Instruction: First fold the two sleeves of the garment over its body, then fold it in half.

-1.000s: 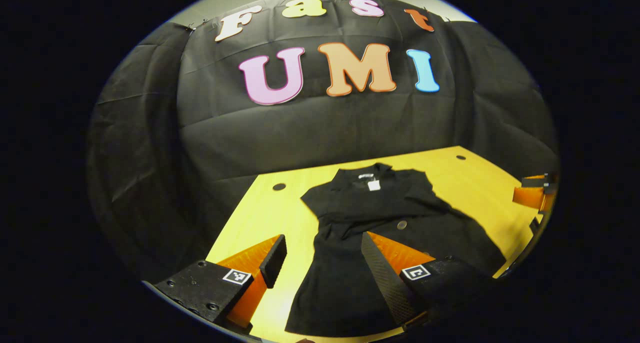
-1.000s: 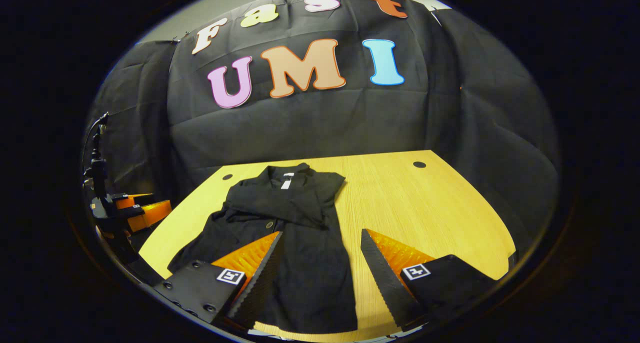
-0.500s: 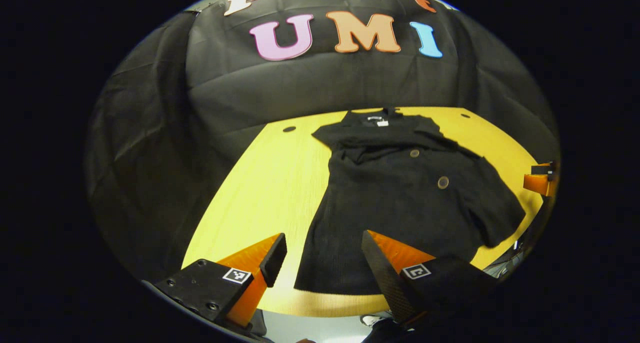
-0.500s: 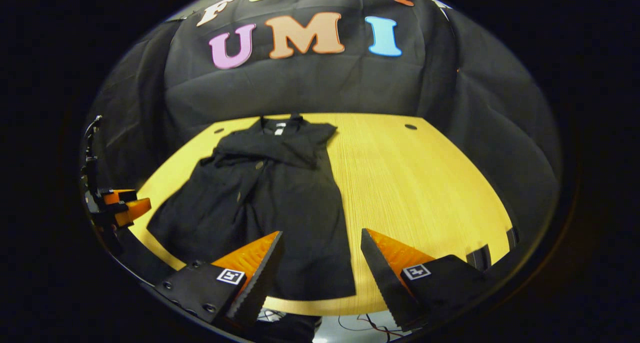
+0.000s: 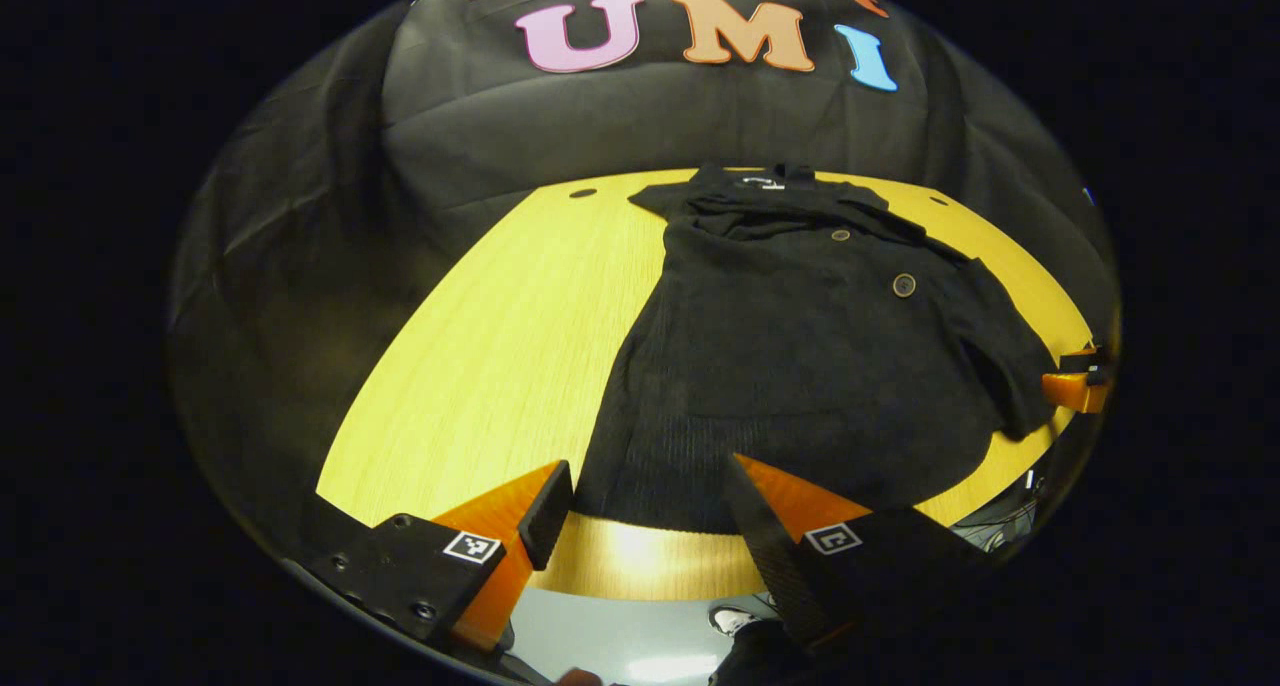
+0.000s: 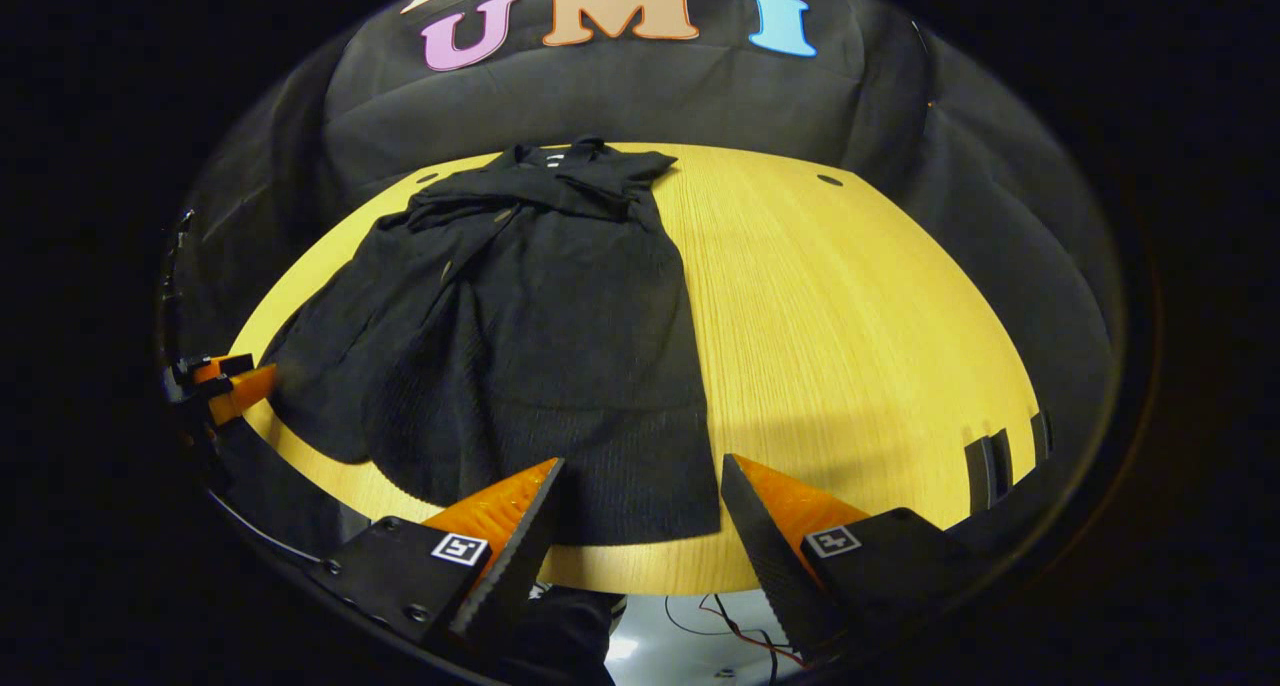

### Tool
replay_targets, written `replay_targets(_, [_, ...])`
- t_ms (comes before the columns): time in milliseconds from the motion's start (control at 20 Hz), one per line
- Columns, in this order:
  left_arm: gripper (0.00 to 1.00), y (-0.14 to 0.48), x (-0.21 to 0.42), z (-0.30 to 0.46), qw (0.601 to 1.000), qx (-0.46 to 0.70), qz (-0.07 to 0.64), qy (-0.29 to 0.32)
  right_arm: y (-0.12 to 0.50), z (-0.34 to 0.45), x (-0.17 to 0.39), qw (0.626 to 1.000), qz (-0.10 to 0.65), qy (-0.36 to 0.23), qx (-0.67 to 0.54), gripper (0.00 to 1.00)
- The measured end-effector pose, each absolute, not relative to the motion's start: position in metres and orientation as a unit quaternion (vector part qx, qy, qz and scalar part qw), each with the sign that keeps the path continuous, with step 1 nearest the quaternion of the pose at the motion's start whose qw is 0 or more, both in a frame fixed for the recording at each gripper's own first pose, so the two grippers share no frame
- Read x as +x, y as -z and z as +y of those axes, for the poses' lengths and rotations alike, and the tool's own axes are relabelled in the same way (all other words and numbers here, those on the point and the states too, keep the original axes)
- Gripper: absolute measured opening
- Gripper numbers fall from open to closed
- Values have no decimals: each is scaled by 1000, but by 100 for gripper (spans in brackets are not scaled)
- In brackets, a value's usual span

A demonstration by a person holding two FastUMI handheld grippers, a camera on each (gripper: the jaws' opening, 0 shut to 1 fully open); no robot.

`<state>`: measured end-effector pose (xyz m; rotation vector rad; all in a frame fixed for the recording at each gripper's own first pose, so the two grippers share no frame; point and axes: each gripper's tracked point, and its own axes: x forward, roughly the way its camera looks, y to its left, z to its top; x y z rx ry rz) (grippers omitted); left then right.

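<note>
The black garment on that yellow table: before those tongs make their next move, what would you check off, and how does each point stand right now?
1. Garment lies wholly on the table: ok, its hem sits just inside the near edge.
2. Sleeves folded over the body: cannot tell for sure; cloth is bunched across the chest near the collar.
3. Folded in half: not ok, it is still stretched out lengthwise.
4. Left tongs ready to grasp: ok, open, holding nothing, at the hem.
5. Right tongs ready: ok, open, holding nothing, at the hem's other corner.
6. Far half of the table free for the fold: ok.
</note>
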<state>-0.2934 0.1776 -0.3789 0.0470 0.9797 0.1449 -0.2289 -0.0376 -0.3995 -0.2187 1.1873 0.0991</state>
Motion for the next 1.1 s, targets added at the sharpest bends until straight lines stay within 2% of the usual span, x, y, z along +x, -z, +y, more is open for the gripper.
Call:
replay_targets(50, [95, 383, -293, 177, 880, 16, 469, -69, 400, -38, -227, 823, 558, -47, -98, 99])
replay_targets(200, [95, 384, -293, 171, 893, -19, 445, -62, 402, -35, -228, 822, 561, -50, -86, 99])
replay_targets(250, [100, 383, -293, 169, 898, -21, 435, -59, 403, -35, -228, 820, 563, -54, -90, 95])
replay_targets(300, [91, 386, -293, 166, 899, -19, 434, -52, 403, -29, -230, 818, 564, -64, -89, 98])
replay_targets(350, [86, 385, -292, 157, 902, -15, 430, -34, 404, -19, -231, 816, 565, -79, -90, 80])
replay_targets(450, [47, 384, -288, 138, 908, -14, 418, 5, 408, -4, -234, 813, 563, -100, -109, 45])
replay_targets(550, [7, 387, -287, 139, 908, -11, 418, -1, 403, -4, -238, 805, 564, -117, -141, 9])
replay_targets(600, [0, 387, -288, 140, 906, -16, 424, -3, 405, -2, -238, 805, 564, -121, -141, 6])
replay_targets(900, [0, 376, -310, 137, 887, -65, 457, 4, 388, -5, -254, 808, 575, -107, -77, 2])
replay_targets(1100, [0, 359, -318, 138, 880, -63, 470, 0, 363, 2, -243, 831, 544, -111, -38, 3])
